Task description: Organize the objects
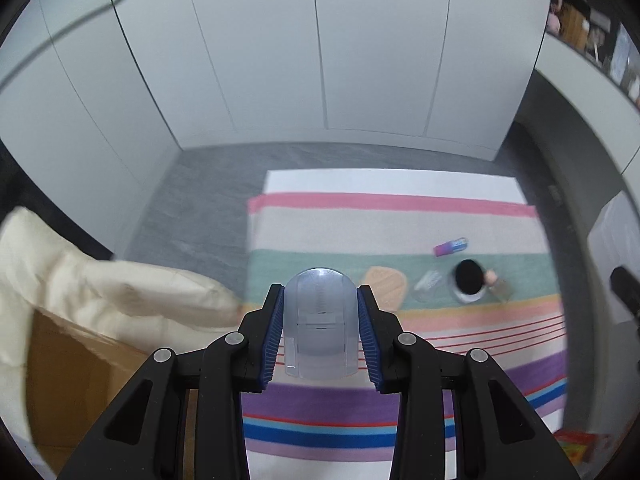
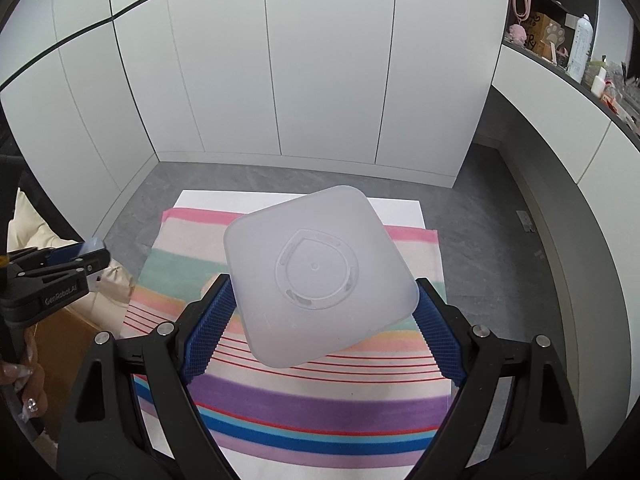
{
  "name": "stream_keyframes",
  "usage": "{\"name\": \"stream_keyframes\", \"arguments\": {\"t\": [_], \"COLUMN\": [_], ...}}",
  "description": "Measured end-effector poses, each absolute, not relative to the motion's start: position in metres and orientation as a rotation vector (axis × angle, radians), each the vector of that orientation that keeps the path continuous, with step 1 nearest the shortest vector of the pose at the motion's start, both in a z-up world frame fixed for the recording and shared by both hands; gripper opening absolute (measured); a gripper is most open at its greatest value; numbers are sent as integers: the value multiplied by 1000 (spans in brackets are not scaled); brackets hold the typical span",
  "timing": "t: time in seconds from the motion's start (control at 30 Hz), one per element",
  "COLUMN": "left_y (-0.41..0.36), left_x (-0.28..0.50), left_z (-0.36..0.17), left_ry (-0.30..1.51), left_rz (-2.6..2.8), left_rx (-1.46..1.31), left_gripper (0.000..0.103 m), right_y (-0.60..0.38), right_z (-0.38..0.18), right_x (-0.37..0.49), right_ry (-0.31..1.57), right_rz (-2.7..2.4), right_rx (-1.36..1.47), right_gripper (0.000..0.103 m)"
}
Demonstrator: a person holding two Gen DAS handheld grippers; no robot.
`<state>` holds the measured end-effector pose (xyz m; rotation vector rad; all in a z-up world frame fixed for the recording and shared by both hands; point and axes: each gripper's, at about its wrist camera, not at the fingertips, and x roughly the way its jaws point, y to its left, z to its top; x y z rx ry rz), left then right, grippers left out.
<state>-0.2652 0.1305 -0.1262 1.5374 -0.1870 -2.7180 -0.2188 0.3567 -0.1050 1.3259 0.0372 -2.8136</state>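
Item one: left gripper [image 1: 320,322], clamped on a small translucent clip-like piece [image 1: 319,320], pads pressed to both its sides, held in the air above the striped cloth [image 1: 460,372].

Item two: right gripper [image 2: 320,312], spread wide yet gripping a frosted square lid [image 2: 316,276] edge to edge, tilted, raised clear of the cloth; what it belongs to not shown.

Left on the cloth, left-wrist view, toward two o'clock of the held piece:
- peach flat piece [image 1: 386,286]
- clear small item [image 1: 428,282], blurred, kind uncertain
- round pot with a dark top [image 1: 470,282], a pink-tipped thing just beside it
- pink-and-blue tube [image 1: 451,247], at one o'clock, apart from the others

At nine o'clock: cardboard box [image 1: 76,380] under a cream cushion [image 1: 100,292] — possibly the destination, not certain.

Progress, judged: early to middle. Two pieces lifted, none visibly stowed; at least four loose items yet to be gathered.
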Motion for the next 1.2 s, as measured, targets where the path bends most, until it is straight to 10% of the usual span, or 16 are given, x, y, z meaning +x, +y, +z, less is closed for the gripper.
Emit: {"name": "stream_keyframes", "arguments": {"t": [1.2], "left_y": [116], "left_x": [-42], "left_z": [-66], "left_ry": [-229], "left_rz": [-2726], "left_rx": [1562], "left_gripper": [37], "right_y": [369], "right_z": [-84], "right_x": [-16], "right_ry": [-19], "right_rz": [-2778], "right_rx": [1435], "right_gripper": [90]}}
